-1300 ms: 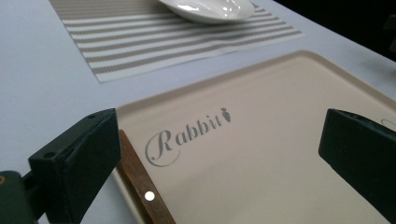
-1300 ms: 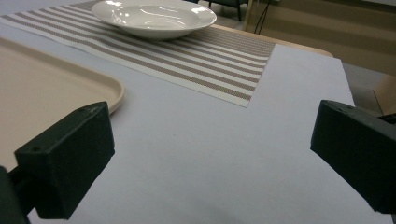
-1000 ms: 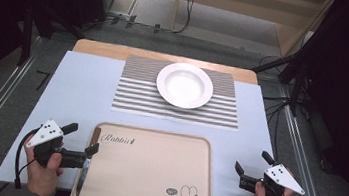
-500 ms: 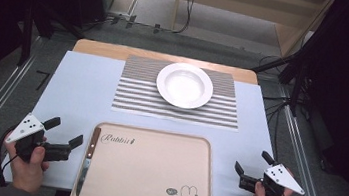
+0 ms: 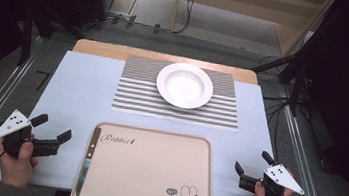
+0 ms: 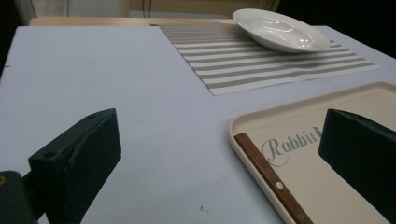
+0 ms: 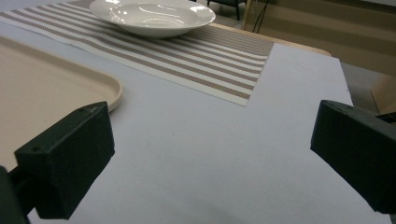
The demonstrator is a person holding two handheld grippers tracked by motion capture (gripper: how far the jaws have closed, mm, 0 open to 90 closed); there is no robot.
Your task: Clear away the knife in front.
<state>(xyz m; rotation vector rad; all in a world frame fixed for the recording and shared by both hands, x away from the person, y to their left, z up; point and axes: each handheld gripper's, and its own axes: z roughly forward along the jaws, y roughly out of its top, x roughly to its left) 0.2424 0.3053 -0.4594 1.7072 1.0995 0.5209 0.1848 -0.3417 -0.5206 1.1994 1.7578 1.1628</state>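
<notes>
The wooden-handled table knife (image 5: 87,160) is lying lengthwise along the beige tray's (image 5: 157,138) left edge, just right of the wide-open left hand-held gripper (image 5: 52,131), the nearer one.

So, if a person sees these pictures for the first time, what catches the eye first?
Probably the beige plastic tray with a rabbit drawing at the near edge of the table, with a wooden-handled knife lying along its left side. Behind it, a round white ceramic plate sits on a grey-striped placemat. The left gripper and right gripper wait open on either side.
</notes>
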